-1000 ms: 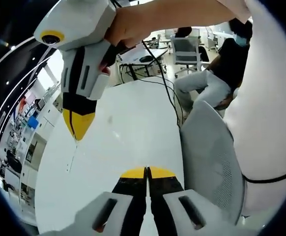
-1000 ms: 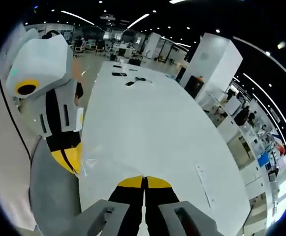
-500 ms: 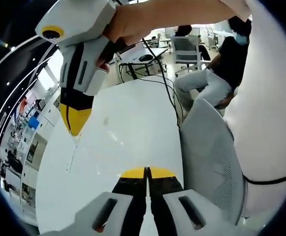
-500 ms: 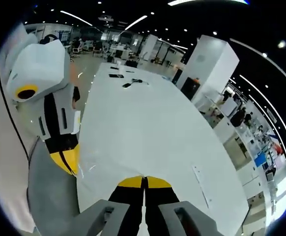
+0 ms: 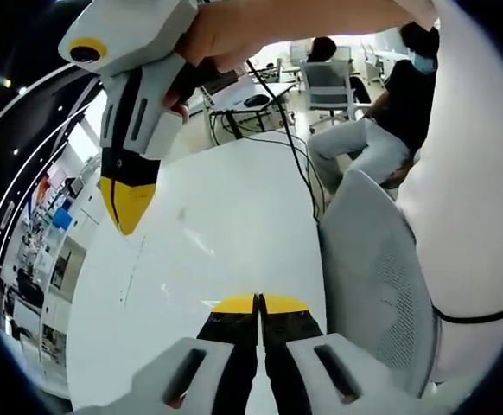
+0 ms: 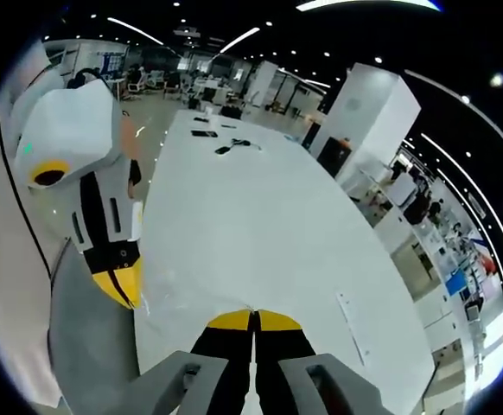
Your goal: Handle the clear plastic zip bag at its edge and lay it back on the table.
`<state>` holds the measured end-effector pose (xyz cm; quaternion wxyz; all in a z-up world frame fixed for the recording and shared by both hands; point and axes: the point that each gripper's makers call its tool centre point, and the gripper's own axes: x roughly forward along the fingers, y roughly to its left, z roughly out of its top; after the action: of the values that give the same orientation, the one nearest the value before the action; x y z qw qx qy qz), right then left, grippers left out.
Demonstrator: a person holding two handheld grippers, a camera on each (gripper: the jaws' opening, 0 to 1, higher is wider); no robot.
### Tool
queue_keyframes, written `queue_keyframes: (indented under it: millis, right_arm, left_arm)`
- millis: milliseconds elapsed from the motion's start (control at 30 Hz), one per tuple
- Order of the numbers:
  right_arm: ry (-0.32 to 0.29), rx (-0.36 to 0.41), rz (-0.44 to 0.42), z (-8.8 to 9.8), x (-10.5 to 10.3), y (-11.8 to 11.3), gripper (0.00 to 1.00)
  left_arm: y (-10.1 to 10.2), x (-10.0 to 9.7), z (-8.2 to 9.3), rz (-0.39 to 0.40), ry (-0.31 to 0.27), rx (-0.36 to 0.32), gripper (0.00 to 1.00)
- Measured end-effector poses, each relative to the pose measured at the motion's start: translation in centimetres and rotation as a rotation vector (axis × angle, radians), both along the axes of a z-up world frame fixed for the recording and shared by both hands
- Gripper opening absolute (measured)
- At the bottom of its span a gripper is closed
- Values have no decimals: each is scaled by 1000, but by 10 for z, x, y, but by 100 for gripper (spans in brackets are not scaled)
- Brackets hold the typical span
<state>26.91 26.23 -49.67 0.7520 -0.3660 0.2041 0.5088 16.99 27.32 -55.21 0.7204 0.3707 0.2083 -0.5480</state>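
- In the left gripper view we look down our left gripper (image 5: 259,303); its two yellow-tipped jaws are pressed together with no gap that we can see.
- Above a white table (image 5: 234,199), at upper left of that view, the right gripper (image 5: 127,206) hangs from a hand (image 5: 226,35), yellow tips pointing down and pressed together.
- The clear bag (image 5: 187,259) is stretched in the air between the two grippers. It is very faint; we make it out by thin bright creases running from the right gripper's tip towards the left gripper's tips.
- Each gripper appears to pinch one edge of the bag, though the plastic at the tips is too clear for us to see the contact itself.
- A grey mesh chair (image 5: 372,285) stands at the table's edge, and beyond it a seated person (image 5: 381,130).
- In the right gripper view the right gripper (image 6: 252,318) shows jaws pressed together at the bottom.
- The left gripper (image 6: 120,285) comes in from the left there, tips together, above the table's near edge.
- The bag (image 6: 182,303) shows as faint glints between the two tips.
- The long table (image 6: 260,207) runs away from us, with small dark items (image 6: 230,143) at its far end.
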Motion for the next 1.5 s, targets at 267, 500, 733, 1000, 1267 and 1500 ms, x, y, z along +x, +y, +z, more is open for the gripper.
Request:
queue_keyframes:
  millis: [267, 500, 733, 1000, 1267, 1500]
  right_arm:
    - [-13, -8, 7, 2, 1, -1, 0]
    - [-27, -10, 11, 7, 1, 1, 0]
    - [-49, -21, 17, 8, 3, 2, 0]
    - [-64, -35, 29, 4, 5, 4, 0]
    - [-67, -54, 42, 1, 8, 5, 0]
    - [-70, -65, 51, -2, 12, 6, 0]
  left_arm:
    - [1, 3, 1, 18, -15, -11, 0]
    - [1, 7, 1, 34, -19, -21, 0]
    - [3, 16, -7, 56, -13, -27, 0]
    - [5, 22, -11, 78, -15, -51, 0]
    - [5, 24, -8, 85, -26, -75, 0]
    - [4, 29, 0, 86, -45, -91, 0]
